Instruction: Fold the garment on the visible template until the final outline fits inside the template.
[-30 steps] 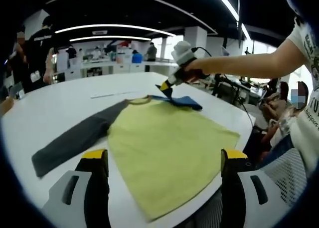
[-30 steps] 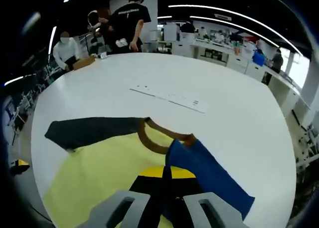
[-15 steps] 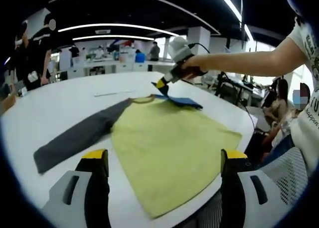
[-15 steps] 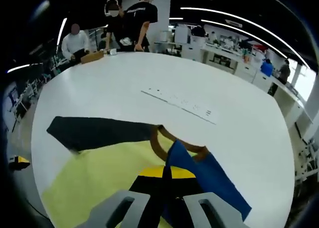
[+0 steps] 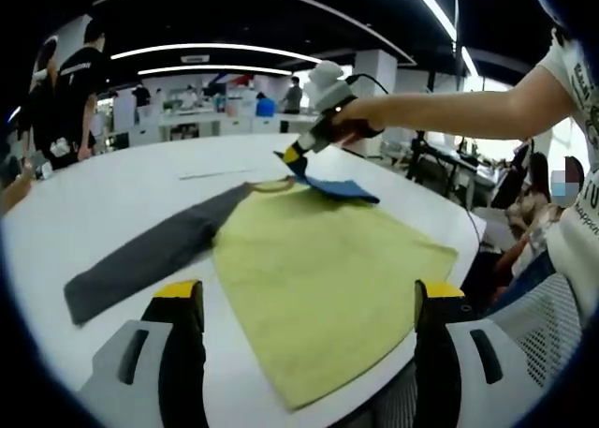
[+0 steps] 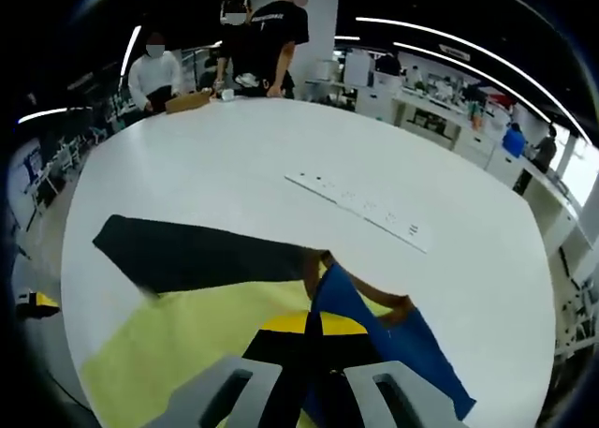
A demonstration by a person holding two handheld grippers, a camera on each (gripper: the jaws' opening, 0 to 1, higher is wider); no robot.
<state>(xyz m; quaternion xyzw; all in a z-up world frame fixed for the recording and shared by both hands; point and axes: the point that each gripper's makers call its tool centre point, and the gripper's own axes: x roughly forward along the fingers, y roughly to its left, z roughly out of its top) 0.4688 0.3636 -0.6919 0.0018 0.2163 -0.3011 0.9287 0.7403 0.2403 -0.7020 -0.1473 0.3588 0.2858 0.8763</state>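
A long-sleeved shirt lies flat on the white table (image 5: 112, 194). Its body is yellow-green (image 5: 328, 278), with a dark grey sleeve (image 5: 140, 259) stretched to the left and a brown collar (image 6: 374, 302). The blue sleeve (image 5: 342, 187) is folded over the shoulder, and my right gripper (image 5: 292, 156) is shut on its end, lifting it just above the collar. In the right gripper view the jaws (image 6: 312, 325) pinch the blue cloth (image 6: 393, 353), with the grey sleeve (image 6: 187, 255) beyond. My left gripper (image 5: 309, 302) hangs open over the shirt's near hem, holding nothing.
A thin white strip (image 6: 360, 203) lies on the table beyond the collar. Several people (image 6: 253, 35) stand at the table's far end. The table edge runs close to the shirt's right side, with a mesh chair (image 5: 552, 325) and a seated person (image 5: 552, 194) beyond it.
My right gripper has carried the blue sleeve's end higher and further across toward the collar. The left gripper stays open and still.
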